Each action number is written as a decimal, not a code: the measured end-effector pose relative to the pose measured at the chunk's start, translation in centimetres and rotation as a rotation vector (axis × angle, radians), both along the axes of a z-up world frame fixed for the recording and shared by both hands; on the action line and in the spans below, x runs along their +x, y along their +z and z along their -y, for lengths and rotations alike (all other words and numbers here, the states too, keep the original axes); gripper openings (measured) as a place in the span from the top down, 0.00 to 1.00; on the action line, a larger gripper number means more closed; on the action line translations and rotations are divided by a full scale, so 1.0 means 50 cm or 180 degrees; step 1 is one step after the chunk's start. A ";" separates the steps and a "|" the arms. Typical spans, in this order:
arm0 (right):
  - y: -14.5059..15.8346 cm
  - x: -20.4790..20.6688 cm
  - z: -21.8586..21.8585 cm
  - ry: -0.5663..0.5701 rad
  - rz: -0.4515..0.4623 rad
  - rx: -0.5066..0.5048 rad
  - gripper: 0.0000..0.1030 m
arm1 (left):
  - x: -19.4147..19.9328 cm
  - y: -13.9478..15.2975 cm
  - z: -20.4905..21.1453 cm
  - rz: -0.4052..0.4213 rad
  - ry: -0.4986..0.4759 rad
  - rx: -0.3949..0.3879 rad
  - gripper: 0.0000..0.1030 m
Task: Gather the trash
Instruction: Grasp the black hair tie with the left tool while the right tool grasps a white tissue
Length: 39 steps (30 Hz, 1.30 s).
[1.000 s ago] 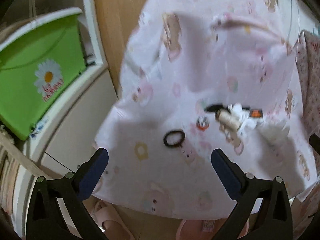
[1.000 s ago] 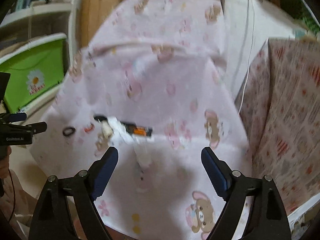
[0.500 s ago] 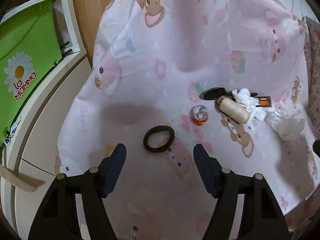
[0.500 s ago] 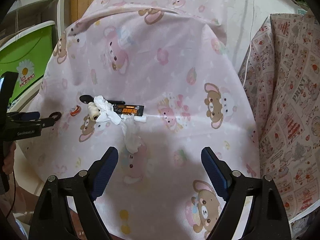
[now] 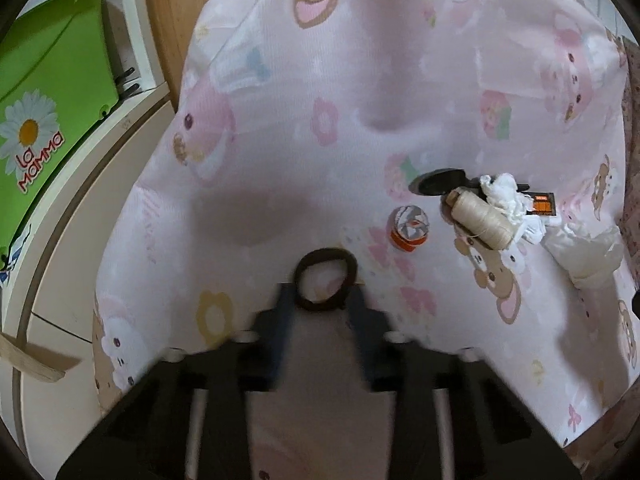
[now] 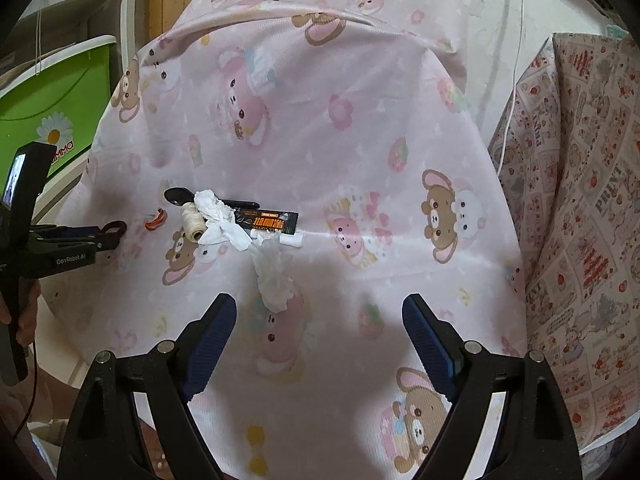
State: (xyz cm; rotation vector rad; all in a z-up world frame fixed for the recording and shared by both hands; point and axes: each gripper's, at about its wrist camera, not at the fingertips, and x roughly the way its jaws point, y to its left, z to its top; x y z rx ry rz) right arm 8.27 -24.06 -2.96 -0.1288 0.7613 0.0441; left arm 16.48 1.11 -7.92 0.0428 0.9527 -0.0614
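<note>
On the pink bear-print sheet (image 5: 280, 140) lies a black hair tie (image 5: 326, 254). My left gripper (image 5: 322, 300) has it between its fingertips; the jaws are closing and the blurred pads touch its two sides. From the right wrist, the left gripper (image 6: 108, 236) shows at the left edge with the hair tie (image 6: 116, 226) at its tip. Further right lie an orange-and-white cap (image 5: 408, 228), a thread spool (image 5: 480, 220), a black spoon (image 6: 178, 196), crumpled tissue (image 6: 220, 220) and a dark wrapper (image 6: 266, 220). My right gripper (image 6: 320, 320) stands open just short of another tissue wad (image 6: 274, 280).
A green bin (image 5: 48, 92) with a daisy label stands on white shelving (image 5: 100, 200) at the left. A strawberry-print cloth (image 6: 580, 200) covers the right side, with a white cable (image 6: 516, 60) behind it. A person's hand (image 6: 24, 320) holds the left gripper's handle.
My left gripper came down to the hair tie and its jaws narrowed from wide open to touching it. My right gripper sank slightly toward the sheet and stayed open.
</note>
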 end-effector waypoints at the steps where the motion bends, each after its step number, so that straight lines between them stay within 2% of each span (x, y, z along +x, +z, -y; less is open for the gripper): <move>1: -0.001 0.001 -0.001 -0.0004 0.0001 -0.0004 0.16 | 0.000 0.003 -0.002 0.0014 0.0014 -0.0019 0.91; 4: -0.002 0.004 0.002 -0.0027 -0.0008 0.0008 0.16 | -0.008 0.021 -0.005 0.0083 0.0045 -0.0121 0.93; 16: 0.005 0.014 0.000 -0.0057 0.0025 0.0056 0.16 | -0.062 0.110 0.006 0.0546 0.0062 -0.0013 0.93; 27: -0.008 0.061 -0.018 -0.0086 -0.0016 0.0167 0.16 | -0.060 0.120 0.000 0.0590 0.0093 -0.0071 0.93; 36: -0.045 0.107 -0.007 -0.0135 -0.0216 0.0393 0.16 | -0.070 0.129 0.018 0.0660 0.0029 -0.0079 0.93; 39: -0.050 0.111 -0.010 -0.0134 -0.0206 0.0405 0.21 | -0.072 0.129 0.021 0.0663 0.0023 -0.0083 0.93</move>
